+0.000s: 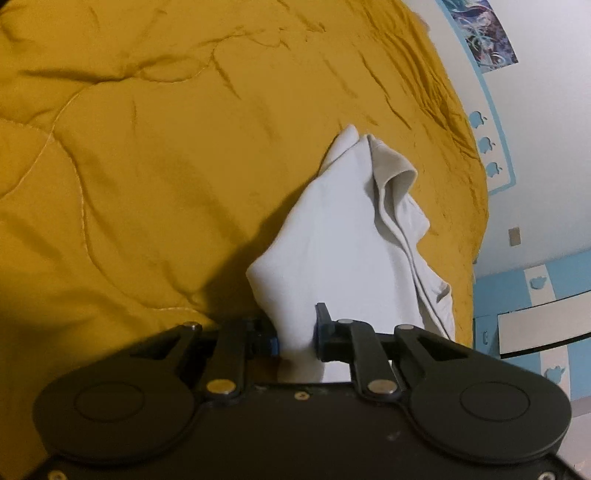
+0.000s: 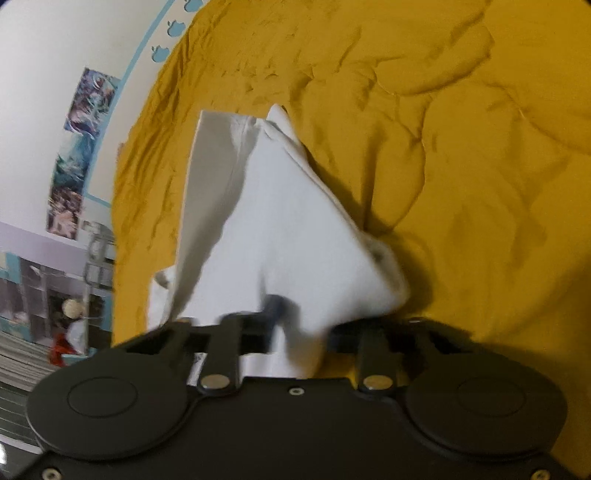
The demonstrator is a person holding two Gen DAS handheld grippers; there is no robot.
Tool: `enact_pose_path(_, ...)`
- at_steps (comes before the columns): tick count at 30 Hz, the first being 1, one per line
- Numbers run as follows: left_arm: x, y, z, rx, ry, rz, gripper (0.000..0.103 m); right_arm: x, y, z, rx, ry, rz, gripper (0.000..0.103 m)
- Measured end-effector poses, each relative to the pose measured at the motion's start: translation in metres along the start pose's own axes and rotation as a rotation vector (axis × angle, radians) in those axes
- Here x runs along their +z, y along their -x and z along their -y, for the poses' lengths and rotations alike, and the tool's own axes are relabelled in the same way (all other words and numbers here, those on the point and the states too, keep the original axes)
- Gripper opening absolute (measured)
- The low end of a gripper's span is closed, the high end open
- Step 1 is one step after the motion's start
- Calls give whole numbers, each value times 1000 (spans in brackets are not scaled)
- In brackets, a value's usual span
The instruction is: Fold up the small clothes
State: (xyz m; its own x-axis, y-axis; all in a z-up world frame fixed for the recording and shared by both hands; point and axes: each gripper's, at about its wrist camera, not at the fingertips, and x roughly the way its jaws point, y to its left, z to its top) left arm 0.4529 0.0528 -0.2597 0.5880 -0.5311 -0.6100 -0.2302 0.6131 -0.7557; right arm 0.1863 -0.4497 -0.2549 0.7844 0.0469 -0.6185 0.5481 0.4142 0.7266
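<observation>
A small white garment (image 1: pixel 332 236) hangs bunched above a mustard-yellow quilt (image 1: pixel 129 166). My left gripper (image 1: pixel 295 328) is shut on one part of the garment, with cloth pinched between its black fingers. In the right wrist view my right gripper (image 2: pixel 299 325) is shut on another part of the same white garment (image 2: pixel 273 221), which drapes forward from the jaws and covers the fingertips. The garment's lower folds trail down toward the quilt (image 2: pixel 461 166).
The quilt covers a bed and is wrinkled. A white and blue wall with a poster (image 1: pixel 484 33) runs along the bed's edge. In the right wrist view, shelves and a doll (image 2: pixel 70 325) stand beyond the bed at the left.
</observation>
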Motion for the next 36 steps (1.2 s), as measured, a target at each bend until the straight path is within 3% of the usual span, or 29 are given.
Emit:
enact_pose_path(7,0,44,33,-88,-109,45,12,7,30,-26,25,110,33,6)
enact_pose_path(12,-28,105,41,-119,-190,24,11,-2,87,-41,88,188,51,6)
enact_pose_path(17,-97,169,-9,-92,-176,-33,11,-53,148,-6,80,210,10,6)
enact_pose_path(22,-153,189,-62,29,-192,-89,16,-100,170,60,-14,175,-55,7)
enact_pose_path(25,-159,212,-77,34,-166,-84,26,-103,182,89,-13,114,-36,16)
enact_pose_path(26,-159,224,-75,55,-196,-71,27,-103,191,95,2,92,-28,26)
enact_pose_path(27,-158,237,-70,95,-252,-46,27,-100,198,96,3,100,-24,29)
enact_pose_path(29,-156,258,-63,145,-358,0,34,-93,212,89,-44,200,5,37)
enact_pose_path(31,-151,264,-55,147,-414,27,51,-83,220,76,-74,315,30,37)
enact_pose_path(33,-147,260,-53,125,-457,34,55,-74,221,63,-50,381,38,42)
enact_pose_path(34,-146,255,-51,121,-474,35,57,-68,220,60,-33,407,42,51)
enact_pose_path(36,-143,239,-40,129,-520,39,60,-61,211,49,-17,458,54,54)
